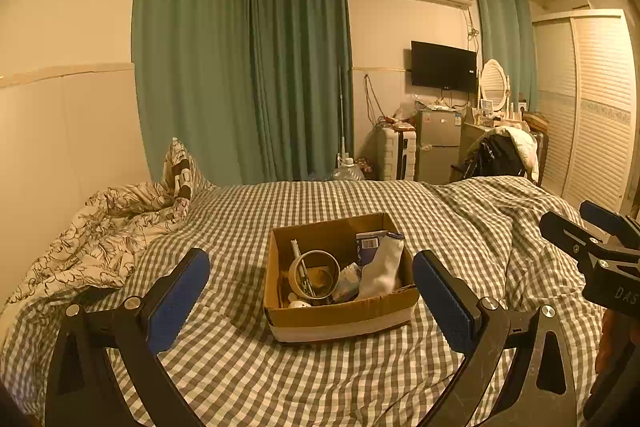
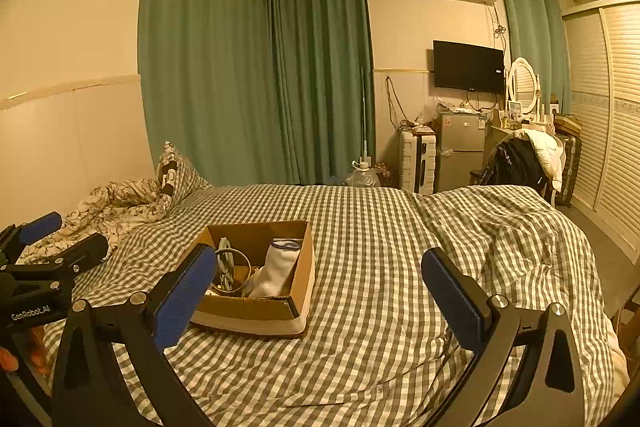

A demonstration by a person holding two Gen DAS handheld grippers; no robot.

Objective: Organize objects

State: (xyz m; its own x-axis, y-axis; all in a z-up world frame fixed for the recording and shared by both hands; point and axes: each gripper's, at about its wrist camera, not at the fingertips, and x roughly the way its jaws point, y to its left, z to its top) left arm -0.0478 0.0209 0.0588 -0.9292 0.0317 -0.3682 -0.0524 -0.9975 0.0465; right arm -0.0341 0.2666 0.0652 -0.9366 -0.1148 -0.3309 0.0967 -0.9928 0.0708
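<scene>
Checkered bed (image 1: 360,379) bears cardboard box (image 1: 340,315); left tongs (image 1: 311,291) and right tongs (image 2: 319,291) spread wide, empty, touching nothing.

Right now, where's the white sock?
The white sock lies inside the cardboard box on the checked bedspread, at its right side beside the tape roll.

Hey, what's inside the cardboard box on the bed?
The cardboard box holds a white sock, a tape roll, a white pen and a blue barcoded packet. Whatever lies beneath them is covered.
</scene>
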